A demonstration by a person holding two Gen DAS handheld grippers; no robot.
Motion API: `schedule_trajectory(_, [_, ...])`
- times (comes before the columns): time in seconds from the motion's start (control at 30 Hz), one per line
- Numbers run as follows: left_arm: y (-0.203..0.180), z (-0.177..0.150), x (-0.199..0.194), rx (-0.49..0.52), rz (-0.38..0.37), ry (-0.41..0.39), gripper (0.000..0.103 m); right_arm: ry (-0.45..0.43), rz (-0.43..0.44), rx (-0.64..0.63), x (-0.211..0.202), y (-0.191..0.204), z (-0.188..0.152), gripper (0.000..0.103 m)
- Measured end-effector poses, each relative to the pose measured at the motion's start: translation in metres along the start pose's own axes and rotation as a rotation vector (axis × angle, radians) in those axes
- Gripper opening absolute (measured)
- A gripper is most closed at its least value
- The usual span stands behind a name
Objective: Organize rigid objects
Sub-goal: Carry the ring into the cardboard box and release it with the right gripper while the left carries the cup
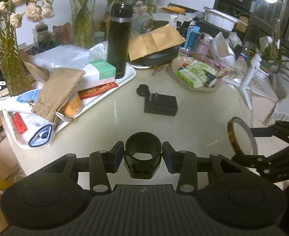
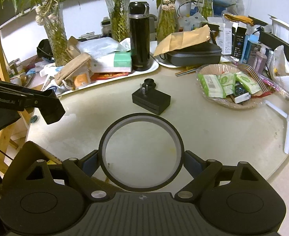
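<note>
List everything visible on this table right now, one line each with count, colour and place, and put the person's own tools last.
Flask: one, black, upright on the white tray.
White tray: one, at the table's left, piled with tissue pack, tan pouch and papers.
Charger block: one, black, prongs up, mid-table.
Small round part: one, black, just behind the charger block.
Basket: one, pale, on the right, holding green-and-white packets.
Glass vases: several, clear with green stems, along the back.
Black case: one, under a brown envelope.
Black cylinder piece: one, held in the left gripper.
Tape ring: one, dark, held in the right gripper.
</note>
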State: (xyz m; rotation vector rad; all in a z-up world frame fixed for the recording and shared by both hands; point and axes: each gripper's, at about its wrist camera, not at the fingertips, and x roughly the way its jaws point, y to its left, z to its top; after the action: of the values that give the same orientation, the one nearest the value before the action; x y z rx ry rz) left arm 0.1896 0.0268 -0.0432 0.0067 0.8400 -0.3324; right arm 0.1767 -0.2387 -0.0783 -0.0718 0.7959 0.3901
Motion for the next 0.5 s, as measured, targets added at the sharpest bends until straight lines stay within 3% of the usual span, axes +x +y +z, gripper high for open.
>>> schedule_trajectory(0.5, [-0.014,-0.027,-0.034,0.028,-0.008,0.046,0.042,-0.019,0.029,0.012,-0.020,0.021,-0.018,0.091])
